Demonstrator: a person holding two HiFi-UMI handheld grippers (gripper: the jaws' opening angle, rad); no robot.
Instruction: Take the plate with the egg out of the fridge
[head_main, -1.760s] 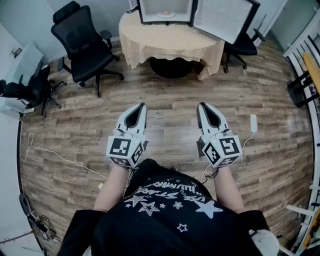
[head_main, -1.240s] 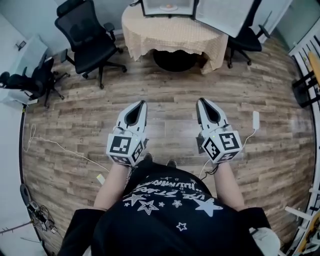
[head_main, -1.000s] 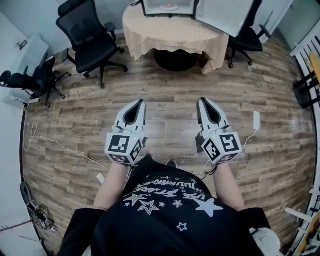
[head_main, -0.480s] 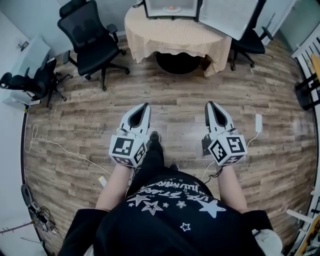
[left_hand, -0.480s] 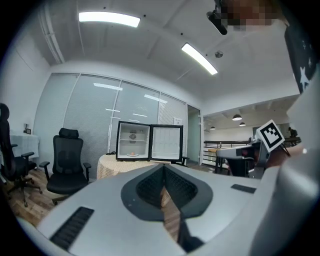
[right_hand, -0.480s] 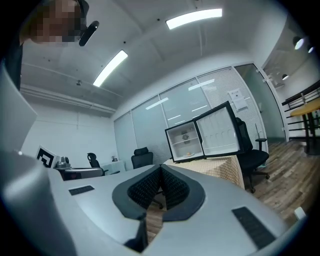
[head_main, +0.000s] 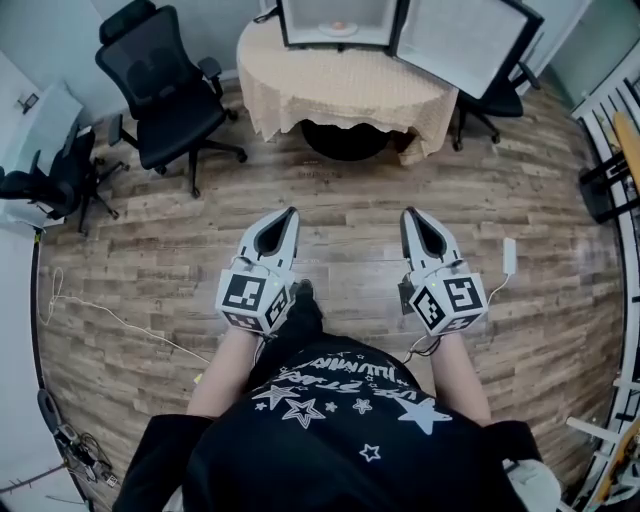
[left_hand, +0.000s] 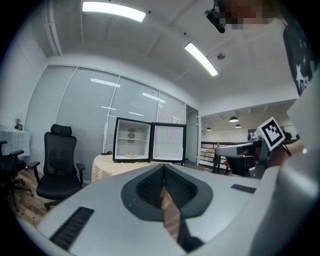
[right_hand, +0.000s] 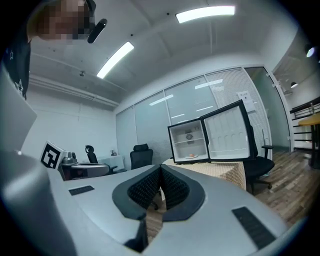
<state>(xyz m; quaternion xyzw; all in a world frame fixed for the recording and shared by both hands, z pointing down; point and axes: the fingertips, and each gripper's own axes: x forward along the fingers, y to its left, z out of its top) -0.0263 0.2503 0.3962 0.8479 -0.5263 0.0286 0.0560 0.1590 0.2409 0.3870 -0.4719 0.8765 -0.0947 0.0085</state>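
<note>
Almost none of the task was done, judging from how things lay. A wide stretch of wooden floor separated the person from the round, cloth-covered surface at the far side of the room, so the whole approach was left to make. After that came the reach inside, the grip and the lift out.

The fridge stood on that surface with its mouth turned toward the person. Its door was already swung wide to the person's right, so there was no opening step to do.

The left claw and the right claw were held low in front of the body, side by side, both aimed forward at the fridge and well apart from it. Each had its jaws pressed together with nothing between them. At least one would have to spread before it could take hold.

The plate lay flat on the lower level of the fridge, under a shelf, near the middle of the compartment. Being round, it had no long axis, and its face pointed up. Its near rim faced the open mouth and looked the likeliest place to take hold.

The egg sat on the plate, roughly central. It was too small in every view to tell which way its long axis ran.
</note>
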